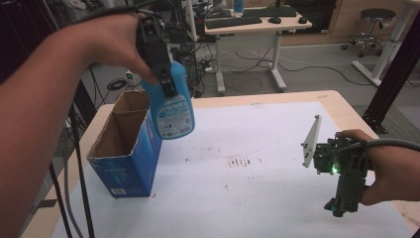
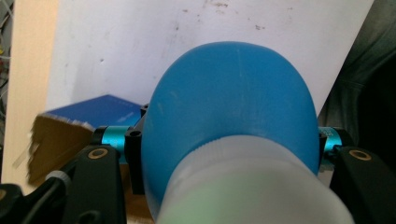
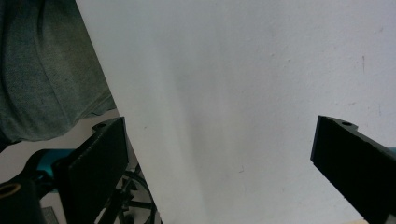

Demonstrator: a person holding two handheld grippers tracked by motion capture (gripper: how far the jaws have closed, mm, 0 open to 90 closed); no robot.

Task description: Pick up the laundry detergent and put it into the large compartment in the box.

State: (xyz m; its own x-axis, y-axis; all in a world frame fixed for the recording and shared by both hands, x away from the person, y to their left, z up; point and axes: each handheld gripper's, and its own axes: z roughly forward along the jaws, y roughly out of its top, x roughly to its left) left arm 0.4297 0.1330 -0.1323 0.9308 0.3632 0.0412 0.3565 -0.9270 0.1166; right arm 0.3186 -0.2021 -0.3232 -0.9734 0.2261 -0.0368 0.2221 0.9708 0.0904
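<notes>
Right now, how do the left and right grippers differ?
The left gripper is raised above the open blue cardboard box, clamped on a blue plastic bottle. The right gripper sits low over the white table sheet, jaws wide apart, holding nothing. Both are hand-held with black jaws.

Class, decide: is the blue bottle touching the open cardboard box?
Apart. The high view shows the blue bottle held in the left tool, hanging clear above the cardboard box.

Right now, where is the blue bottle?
In the high view the blue bottle hangs at upper left, clamped in the left gripper, in the air beside the open blue box.
</notes>
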